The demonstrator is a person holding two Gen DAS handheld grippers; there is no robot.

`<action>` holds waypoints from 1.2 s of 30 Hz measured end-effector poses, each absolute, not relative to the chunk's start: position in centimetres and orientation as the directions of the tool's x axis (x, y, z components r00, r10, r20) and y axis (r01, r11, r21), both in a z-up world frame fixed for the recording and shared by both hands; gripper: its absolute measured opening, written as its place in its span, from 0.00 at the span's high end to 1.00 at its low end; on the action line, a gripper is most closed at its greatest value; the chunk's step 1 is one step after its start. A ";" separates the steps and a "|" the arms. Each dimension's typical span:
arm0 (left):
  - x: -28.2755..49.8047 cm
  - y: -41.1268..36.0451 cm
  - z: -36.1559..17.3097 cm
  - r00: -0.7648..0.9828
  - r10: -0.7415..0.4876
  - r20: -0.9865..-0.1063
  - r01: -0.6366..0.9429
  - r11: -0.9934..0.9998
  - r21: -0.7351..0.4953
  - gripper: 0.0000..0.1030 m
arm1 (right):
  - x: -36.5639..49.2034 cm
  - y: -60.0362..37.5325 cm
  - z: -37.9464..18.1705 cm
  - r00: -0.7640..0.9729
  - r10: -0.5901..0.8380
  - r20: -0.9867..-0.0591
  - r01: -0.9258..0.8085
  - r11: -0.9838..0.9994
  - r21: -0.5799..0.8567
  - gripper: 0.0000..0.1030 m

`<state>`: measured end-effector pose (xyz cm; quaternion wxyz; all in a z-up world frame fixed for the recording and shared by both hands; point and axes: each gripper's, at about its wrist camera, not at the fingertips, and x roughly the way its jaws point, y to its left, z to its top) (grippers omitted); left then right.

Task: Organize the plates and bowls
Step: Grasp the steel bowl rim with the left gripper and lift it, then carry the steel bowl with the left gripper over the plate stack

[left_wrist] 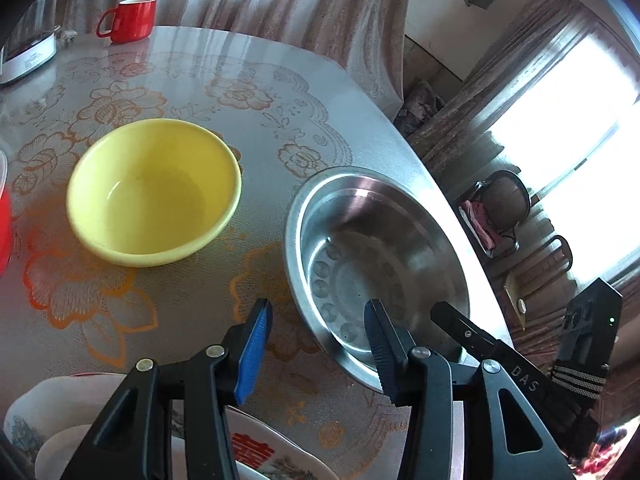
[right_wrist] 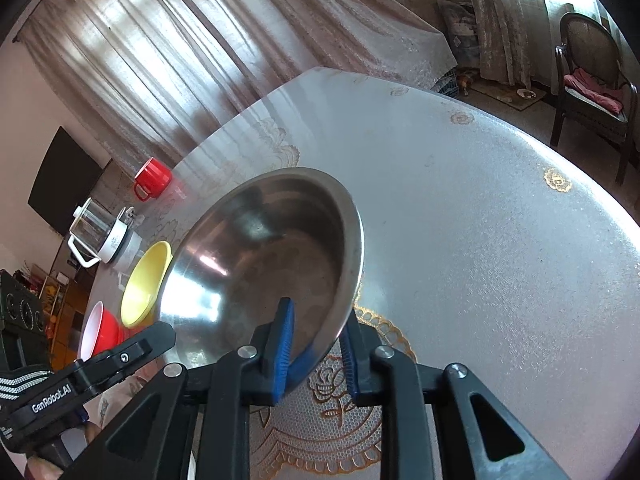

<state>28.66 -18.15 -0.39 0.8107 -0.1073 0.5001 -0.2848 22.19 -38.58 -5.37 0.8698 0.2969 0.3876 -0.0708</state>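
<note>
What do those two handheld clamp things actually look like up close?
Both are black plastic scissor-like linkages with silver rivets and ribbed blue fingertip pads. The left tool shows white "GenRobot.AI" lettering from the other camera; the right tool shows "DAS" lettering and a striped strap.

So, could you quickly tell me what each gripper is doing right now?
Left gripper: open, holding nothing.
Right gripper: closed on the rim of the steel bowl.

"DAS" on right gripper [left_wrist: 460,316] arm | "GenRobot.AI" on left gripper [right_wrist: 160,332] arm | red "囍" on plate [left_wrist: 256,452]
</note>
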 end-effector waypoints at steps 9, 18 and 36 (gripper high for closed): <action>27.2 -18.1 0.6 0.328 -0.614 -0.717 0.422 0.775 -0.471 0.81 | 21.9 -37.8 -5.4 0.678 0.105 -0.727 0.351 0.823 0.446 0.76; 24.6 -17.5 1.8 0.303 -0.666 -0.682 0.452 0.730 -0.512 0.81 | 19.6 -38.2 -5.1 0.691 0.142 -0.709 0.360 0.782 0.508 0.75; 21.0 -18.1 1.6 0.335 -0.631 -0.699 0.513 0.745 -0.427 0.69 | 14.9 -37.5 -4.3 0.716 0.144 -0.684 0.357 0.766 0.534 0.75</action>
